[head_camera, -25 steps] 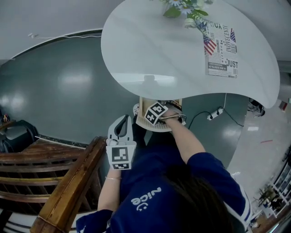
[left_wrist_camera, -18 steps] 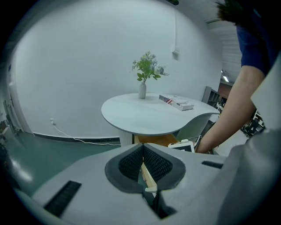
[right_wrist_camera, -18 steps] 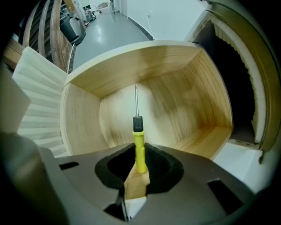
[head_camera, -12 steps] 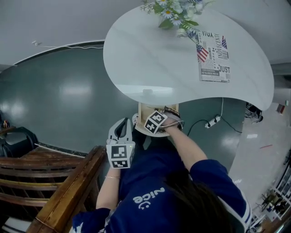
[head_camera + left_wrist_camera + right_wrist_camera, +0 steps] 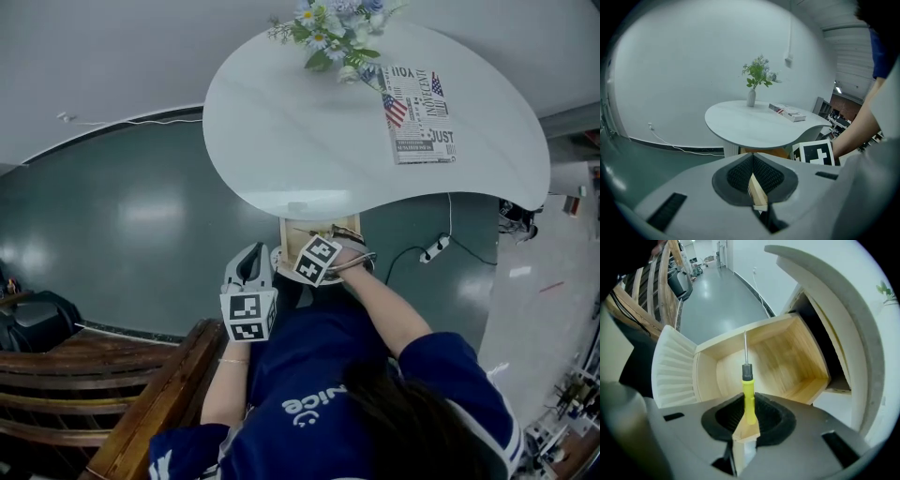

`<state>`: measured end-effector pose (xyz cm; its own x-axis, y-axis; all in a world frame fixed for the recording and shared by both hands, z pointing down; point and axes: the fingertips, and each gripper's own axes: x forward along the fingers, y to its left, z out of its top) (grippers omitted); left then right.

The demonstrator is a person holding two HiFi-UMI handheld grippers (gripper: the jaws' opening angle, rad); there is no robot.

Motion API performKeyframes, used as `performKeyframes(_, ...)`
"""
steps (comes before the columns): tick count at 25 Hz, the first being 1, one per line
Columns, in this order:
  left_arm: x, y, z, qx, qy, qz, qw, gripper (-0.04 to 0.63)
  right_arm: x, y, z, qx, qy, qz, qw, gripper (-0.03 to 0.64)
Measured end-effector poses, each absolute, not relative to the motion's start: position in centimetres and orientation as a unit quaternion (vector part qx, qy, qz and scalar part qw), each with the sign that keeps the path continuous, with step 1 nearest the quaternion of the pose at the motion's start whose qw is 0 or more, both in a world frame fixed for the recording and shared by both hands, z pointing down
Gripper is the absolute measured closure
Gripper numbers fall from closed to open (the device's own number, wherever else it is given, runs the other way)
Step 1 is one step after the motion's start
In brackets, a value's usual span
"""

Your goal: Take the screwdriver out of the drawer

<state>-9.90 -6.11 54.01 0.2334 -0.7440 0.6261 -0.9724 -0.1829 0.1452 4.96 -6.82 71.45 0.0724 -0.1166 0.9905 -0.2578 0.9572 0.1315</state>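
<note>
My left gripper (image 5: 753, 182) hangs close to my body. Its jaws are pressed together and hold nothing.

A little further out, my right gripper (image 5: 747, 417) points down. Its jaws are squeezed on the yellow handle of the screwdriver (image 5: 748, 390). The thin metal end sticks out past the jaws, toward the open drawer (image 5: 806, 350) just below it. I cannot tell if the tip touches the wood.

The drawer is pale wood with a white ribbed front (image 5: 675, 366). It is pulled out from under the big white table (image 5: 300, 131).

On the far side of the table lies a book (image 5: 419, 112) with a flag on it. Beside the book stands a bunch of flowers (image 5: 328, 33). A power strip (image 5: 433, 248) lies on the grey floor under the table's edge.
</note>
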Motion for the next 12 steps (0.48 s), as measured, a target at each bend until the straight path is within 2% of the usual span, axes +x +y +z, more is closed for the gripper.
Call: performKeyframes(12, -10.0, -6.8, 54.6, 0.749, -0.57, 0.205, 0.267, 0.591, 3.3, -5.9, 67.1, 0.171, -0.723, 0.081, 0.664, 0.543)
